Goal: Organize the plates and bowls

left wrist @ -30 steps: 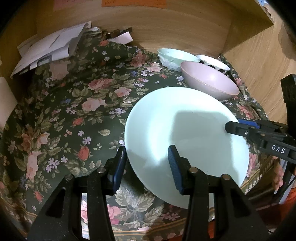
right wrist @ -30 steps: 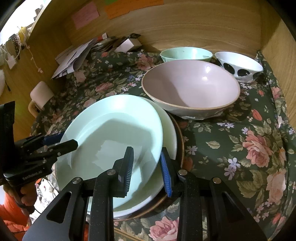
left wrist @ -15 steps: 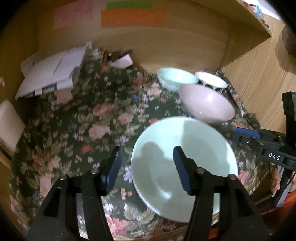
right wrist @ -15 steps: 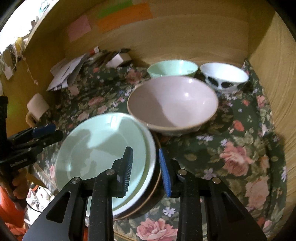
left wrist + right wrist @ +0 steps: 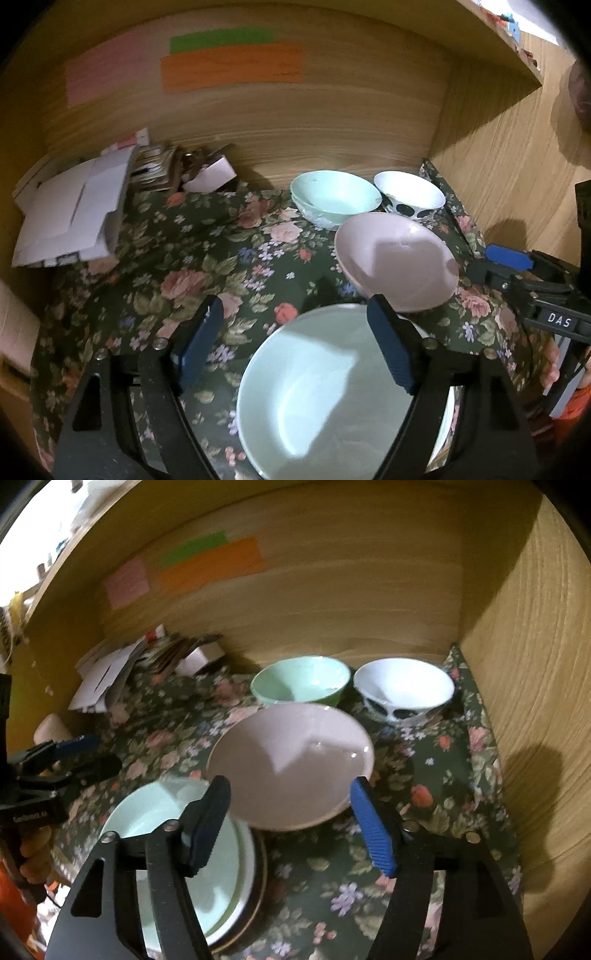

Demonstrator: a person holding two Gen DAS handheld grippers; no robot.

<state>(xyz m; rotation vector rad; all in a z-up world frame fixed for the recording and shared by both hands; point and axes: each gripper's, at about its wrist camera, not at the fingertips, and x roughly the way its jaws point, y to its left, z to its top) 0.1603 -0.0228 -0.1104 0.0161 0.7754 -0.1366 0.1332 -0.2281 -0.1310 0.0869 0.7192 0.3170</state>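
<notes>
A pale green plate (image 5: 325, 391) lies on top of a stack of plates (image 5: 236, 878) at the near edge of the floral cloth. A pink bowl (image 5: 397, 260) (image 5: 291, 764) stands just behind the stack. A mint bowl (image 5: 334, 197) (image 5: 301, 681) and a white bowl with black spots (image 5: 408, 195) (image 5: 404, 690) stand at the back. My left gripper (image 5: 295, 343) is open and empty above the stack's left part. My right gripper (image 5: 291, 823) is open and empty, raised in front of the pink bowl.
The floral cloth (image 5: 207, 266) covers a wooden alcove. White papers and boxes (image 5: 74, 214) lie at the back left. Coloured sticky notes (image 5: 229, 62) are on the back wall. A wooden side wall (image 5: 535, 701) stands close on the right.
Both grippers let go of the green plate, opened wide and pulled back and up. The plate now rests on the stack.
</notes>
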